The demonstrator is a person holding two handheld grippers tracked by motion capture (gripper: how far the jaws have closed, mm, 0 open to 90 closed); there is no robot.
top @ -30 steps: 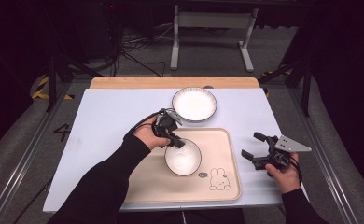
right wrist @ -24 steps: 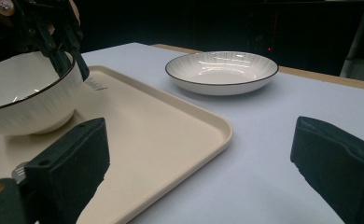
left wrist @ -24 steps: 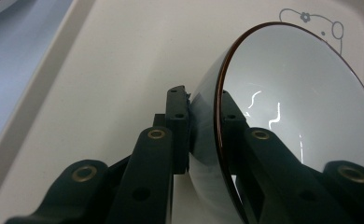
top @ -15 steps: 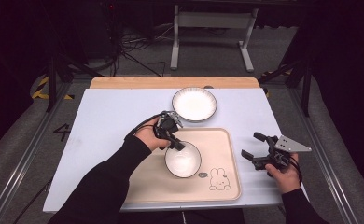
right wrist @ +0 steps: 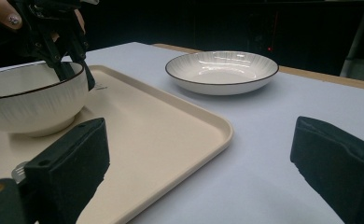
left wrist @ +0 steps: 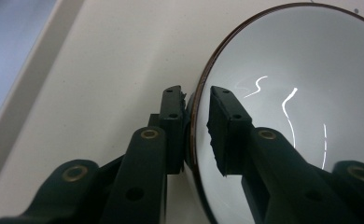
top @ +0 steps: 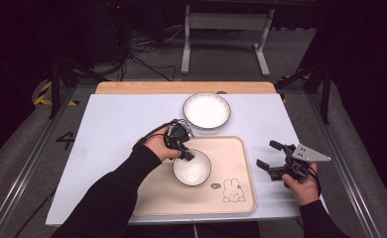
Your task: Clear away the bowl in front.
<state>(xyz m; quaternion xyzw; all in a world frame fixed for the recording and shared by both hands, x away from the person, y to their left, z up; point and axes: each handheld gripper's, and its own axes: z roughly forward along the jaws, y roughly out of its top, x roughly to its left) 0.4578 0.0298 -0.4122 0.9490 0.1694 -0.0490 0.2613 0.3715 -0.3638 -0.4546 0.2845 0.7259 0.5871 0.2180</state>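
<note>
Straddling the near-left rim of the white bowl (top: pixel 192 167), our left gripper (top: pixel 186 154) has one jaw outside the wall and one inside, as the left gripper view shows: the outer pad touches the dark-edged rim, the inner pad stands just off the glaze, so we read the jaws as closing on the rim but cannot tell whether the pinch is firm. The bowl sits upright on the beige tray (top: pixel 241 148), toward its left half, with the rabbit drawing (top: pixel 233 191) nearer the tray's front right corner. Beyond the tray's far edge, the shallow striped plate (top: pixel 206 110) rests on the pale tabletop (top: pixel 112 124).

Our right gripper (top: pixel 267 156) hangs off the tray's right edge with its jaws spread wide and nothing between them, well apart from the bowl. The left hand is plainly the nearer one. What the next move turns on, in our judgement, is that the rim runs crosswise between the left jaws, so any lift must rise straight with the wall, or the bowl will tip on its single pinch point.
</note>
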